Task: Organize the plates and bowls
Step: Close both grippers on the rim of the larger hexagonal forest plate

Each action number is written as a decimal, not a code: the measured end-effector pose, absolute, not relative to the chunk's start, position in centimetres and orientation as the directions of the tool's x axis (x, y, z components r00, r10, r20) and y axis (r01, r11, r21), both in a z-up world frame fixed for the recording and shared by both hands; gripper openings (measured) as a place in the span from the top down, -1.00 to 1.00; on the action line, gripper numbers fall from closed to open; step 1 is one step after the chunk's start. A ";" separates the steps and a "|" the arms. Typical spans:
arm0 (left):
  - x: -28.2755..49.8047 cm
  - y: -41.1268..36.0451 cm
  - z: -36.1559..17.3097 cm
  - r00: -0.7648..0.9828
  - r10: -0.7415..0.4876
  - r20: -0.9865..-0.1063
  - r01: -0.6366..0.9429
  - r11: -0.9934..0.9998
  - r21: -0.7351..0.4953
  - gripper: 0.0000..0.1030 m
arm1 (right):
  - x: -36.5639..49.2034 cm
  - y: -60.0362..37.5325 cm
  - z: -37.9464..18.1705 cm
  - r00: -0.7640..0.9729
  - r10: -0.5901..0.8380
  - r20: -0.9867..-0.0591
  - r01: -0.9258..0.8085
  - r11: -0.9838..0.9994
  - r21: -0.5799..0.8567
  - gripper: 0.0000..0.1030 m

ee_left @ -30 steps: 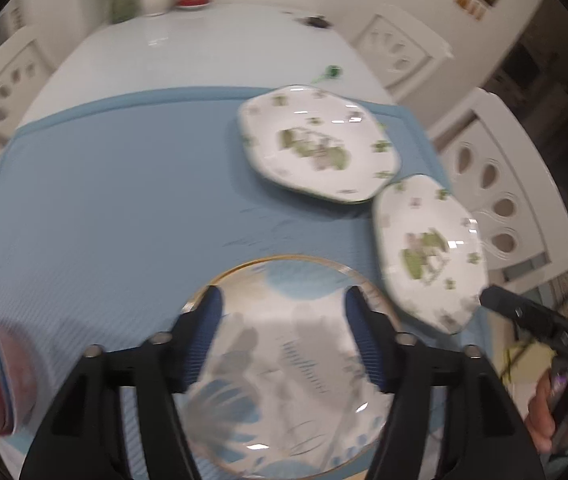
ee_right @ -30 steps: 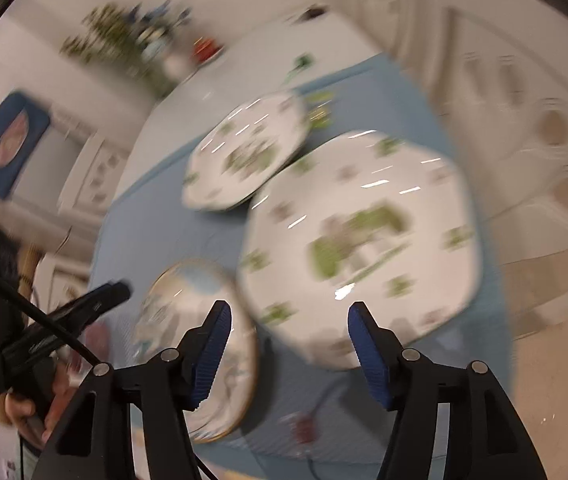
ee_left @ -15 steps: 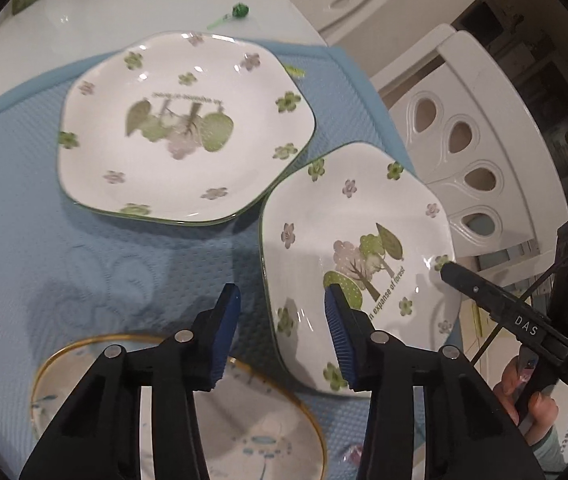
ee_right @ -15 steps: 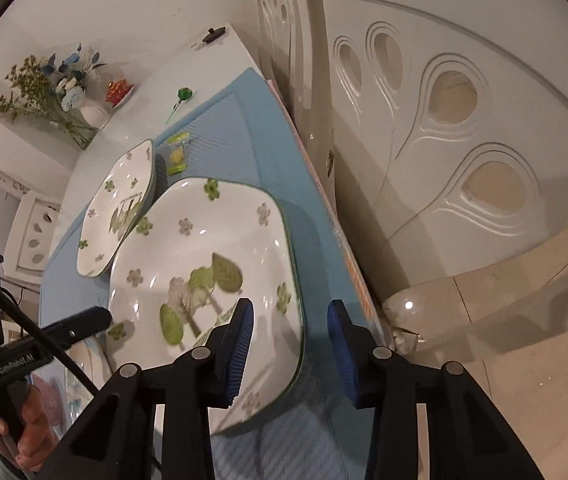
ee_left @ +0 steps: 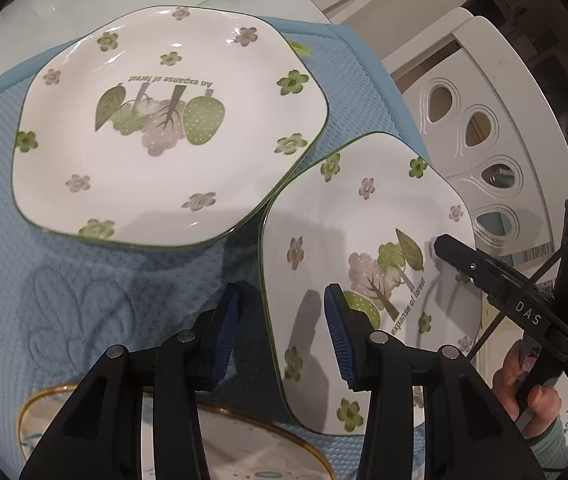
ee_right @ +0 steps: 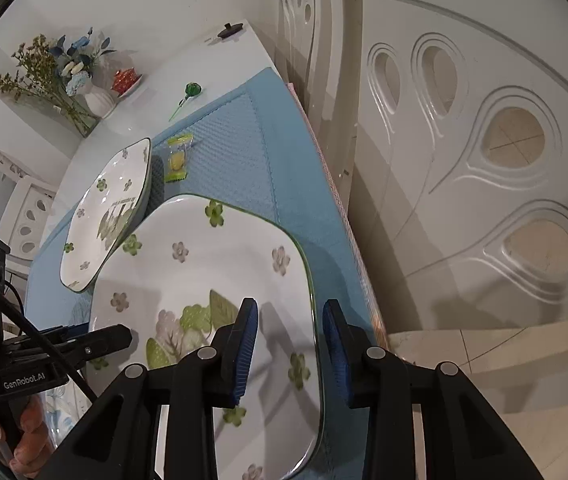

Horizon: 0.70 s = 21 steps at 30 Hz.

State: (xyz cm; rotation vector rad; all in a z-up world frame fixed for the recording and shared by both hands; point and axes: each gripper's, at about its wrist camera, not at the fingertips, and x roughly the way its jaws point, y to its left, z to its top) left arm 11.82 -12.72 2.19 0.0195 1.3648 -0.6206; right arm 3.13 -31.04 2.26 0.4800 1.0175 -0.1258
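We have two flowered plates on the blue mat (ee_left: 83, 300): the near plate (ee_left: 364, 240) lies at the mat's right edge, the far plate (ee_left: 163, 128) just beyond it to the left, their rims overlapping. Our left gripper (ee_left: 279, 332) has its fingers apart, straddling the near plate's left rim. Our right gripper (ee_right: 290, 348) is likewise spread, straddling that plate's right rim. A gold-rimmed plate (ee_left: 243, 452) sits nearest, under the left gripper.
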 end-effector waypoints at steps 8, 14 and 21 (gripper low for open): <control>11.1 -14.4 2.3 0.088 -0.390 -0.916 0.452 0.836 -0.312 0.43 | 3.3 -29.7 2.3 0.520 0.065 -0.851 0.307 0.916 0.258 0.36; 10.4 -14.4 2.9 0.107 -0.405 -0.908 0.426 0.844 -0.327 0.43 | 3.1 -30.1 2.3 0.509 0.055 -0.859 0.367 0.889 0.274 0.33; 9.3 -13.3 4.1 0.127 -0.426 -0.896 0.389 0.852 -0.350 0.37 | 2.2 -29.9 2.6 0.501 0.079 -0.862 0.388 0.870 0.306 0.32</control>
